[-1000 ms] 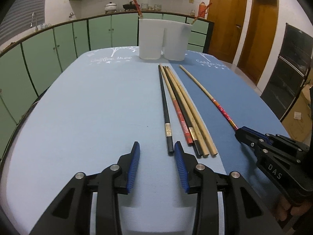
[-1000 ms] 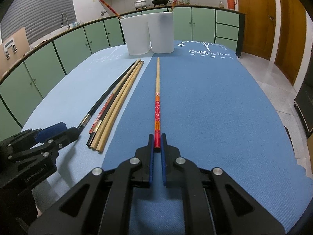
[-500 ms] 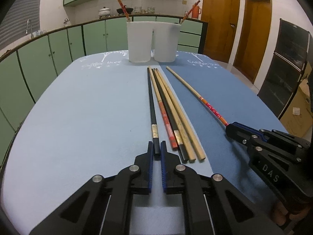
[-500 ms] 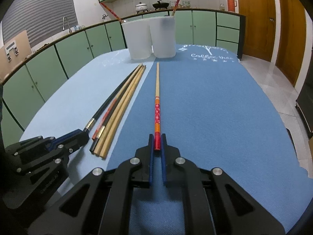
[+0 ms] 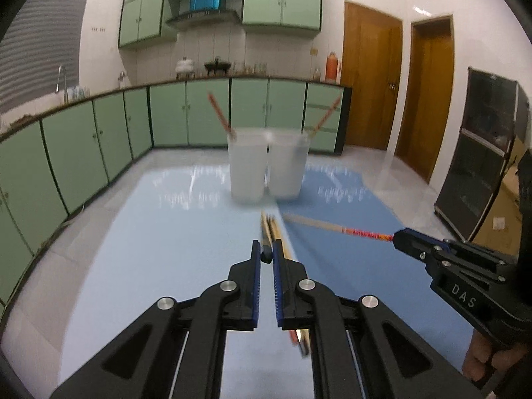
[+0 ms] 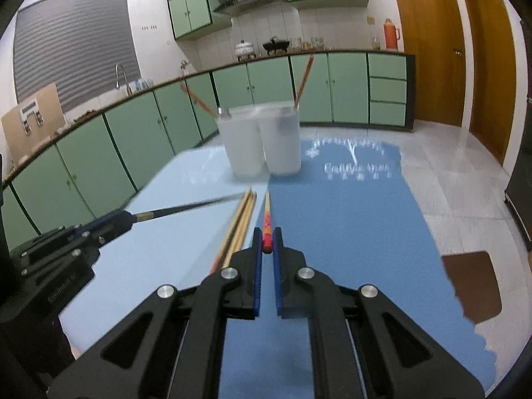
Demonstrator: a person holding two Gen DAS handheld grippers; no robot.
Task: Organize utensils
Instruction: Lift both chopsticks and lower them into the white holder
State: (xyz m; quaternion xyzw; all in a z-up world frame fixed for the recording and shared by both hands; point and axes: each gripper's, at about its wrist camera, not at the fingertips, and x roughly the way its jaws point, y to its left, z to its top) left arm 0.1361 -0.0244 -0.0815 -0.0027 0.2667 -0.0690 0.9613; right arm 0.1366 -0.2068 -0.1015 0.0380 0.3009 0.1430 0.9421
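Note:
My left gripper (image 5: 266, 258) is shut on the end of a black chopstick (image 6: 186, 208), lifted off the table and pointing toward the holders. My right gripper (image 6: 267, 248) is shut on the red end of a red-patterned wooden chopstick (image 6: 267, 219), also lifted; it also shows in the left wrist view (image 5: 335, 229). Three chopsticks (image 6: 242, 219) still lie side by side on the blue table. Two white translucent holders (image 5: 266, 173) stand at the far end, each with one red chopstick leaning out. The frames are blurred.
The table (image 6: 349, 219) has a light blue half on the left and a darker blue half on the right. Green kitchen cabinets (image 5: 99, 139) run behind and to the left. Wooden doors (image 5: 399, 93) are at the right.
Both grippers have risen from the table, each carrying its chopstick by the near end. Earlier the left gripper was open, then closed on the black chopstick.

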